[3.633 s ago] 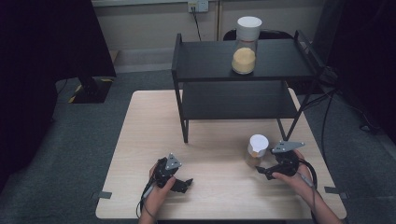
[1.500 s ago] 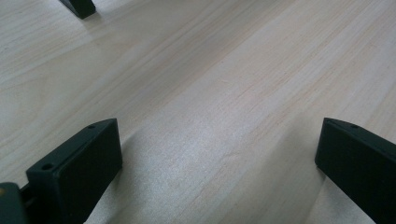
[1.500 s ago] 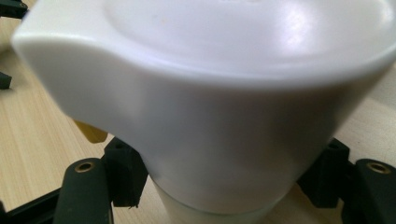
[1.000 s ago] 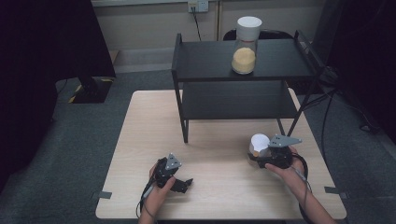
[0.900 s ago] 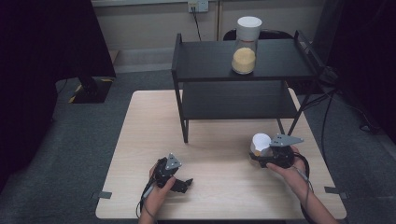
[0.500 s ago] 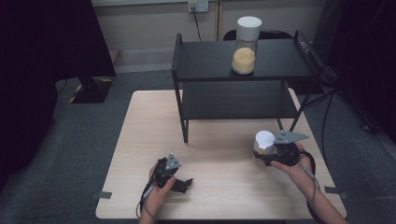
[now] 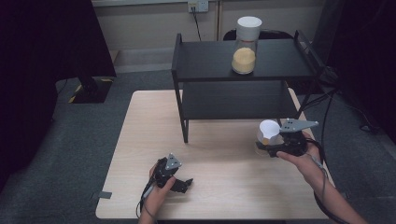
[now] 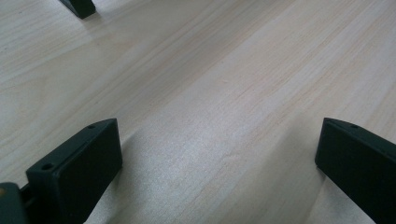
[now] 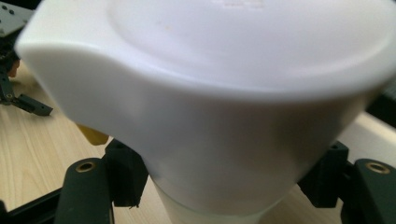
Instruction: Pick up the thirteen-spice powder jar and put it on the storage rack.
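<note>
White-lidded jar [image 7: 269, 134] sits clamped between the right gripper [image 7: 286, 145] jaws, right of centre in the high view. Left gripper [image 7: 180, 183] rests wide apart on the desk [image 7: 140, 121], lower centre.

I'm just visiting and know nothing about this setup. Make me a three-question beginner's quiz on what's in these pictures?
1. True or false: the right gripper is clamped on the white-lidded jar.
2. The left gripper is: A) holding a jar, B) open over bare table, C) resting on the shelf.
3. Fill in: the tall jar with yellow contents stands on the ___ tier of the shelf.

Key: 1 true; 2 B; 3 top.
</note>
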